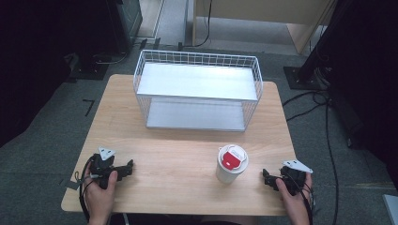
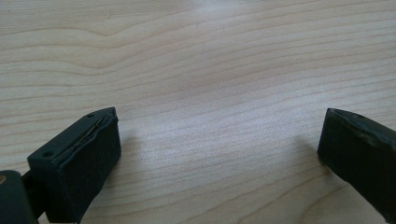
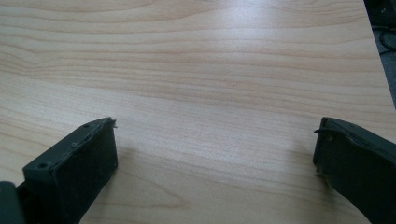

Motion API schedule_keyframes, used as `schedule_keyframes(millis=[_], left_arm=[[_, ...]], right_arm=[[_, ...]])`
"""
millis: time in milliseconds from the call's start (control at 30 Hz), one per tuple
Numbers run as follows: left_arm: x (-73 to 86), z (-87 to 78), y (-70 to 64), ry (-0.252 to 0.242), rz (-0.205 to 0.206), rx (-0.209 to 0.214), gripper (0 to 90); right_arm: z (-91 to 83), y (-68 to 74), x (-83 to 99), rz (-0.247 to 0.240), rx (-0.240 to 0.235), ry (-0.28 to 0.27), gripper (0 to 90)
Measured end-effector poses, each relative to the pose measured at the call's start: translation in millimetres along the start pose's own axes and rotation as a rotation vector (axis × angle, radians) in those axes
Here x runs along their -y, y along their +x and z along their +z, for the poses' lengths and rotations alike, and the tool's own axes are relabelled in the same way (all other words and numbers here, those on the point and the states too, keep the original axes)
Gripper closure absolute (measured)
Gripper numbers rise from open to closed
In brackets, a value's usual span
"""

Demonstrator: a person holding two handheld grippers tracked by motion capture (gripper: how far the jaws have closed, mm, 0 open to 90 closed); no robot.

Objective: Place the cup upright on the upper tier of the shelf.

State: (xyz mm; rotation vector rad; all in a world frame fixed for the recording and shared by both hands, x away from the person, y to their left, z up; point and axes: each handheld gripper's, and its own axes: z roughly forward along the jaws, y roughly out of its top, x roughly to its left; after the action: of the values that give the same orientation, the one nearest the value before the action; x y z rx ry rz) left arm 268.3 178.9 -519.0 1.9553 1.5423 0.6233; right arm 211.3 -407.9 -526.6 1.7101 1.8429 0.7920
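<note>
White cylindrical cup w/ red-and-white lid (image 1: 231,164) stands upright on light wooden bench (image 1: 178,154), front right, before white wire two-tier rack (image 1: 197,89). Left claw (image 1: 126,168) and right claw (image 1: 267,178): both jaws spread wide, empty, resting on bench.

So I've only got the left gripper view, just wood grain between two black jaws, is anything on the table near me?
Observer: Yes, a white cup with a red lid insert stands toward the person's right side of the table, nearer the right gripper.
Operator: Anything behind it?
Observer: A white wire rack with two shelves stands at the table's far edge, both shelves bare.
Operator: Is the right gripper holding something?
Observer: No, its jaws stand apart over bare wood, as do the left gripper jaws.
</note>
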Motion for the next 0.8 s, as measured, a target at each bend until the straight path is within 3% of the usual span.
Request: schedule_keyframes(millis=[500,800], left_arm=[[0.0,0.0,0.0,-0.001,0.0,0.0,0.0],[0.0,0.0,0.0,-0.001,0.0,0.0,0.0]], right_arm=[[-4.3,9.6,3.0,-0.042,-0.021,-0.001,0.0],[-9.1,34.8,-0.2,-0.062,-0.08,-0.013,0.0]])
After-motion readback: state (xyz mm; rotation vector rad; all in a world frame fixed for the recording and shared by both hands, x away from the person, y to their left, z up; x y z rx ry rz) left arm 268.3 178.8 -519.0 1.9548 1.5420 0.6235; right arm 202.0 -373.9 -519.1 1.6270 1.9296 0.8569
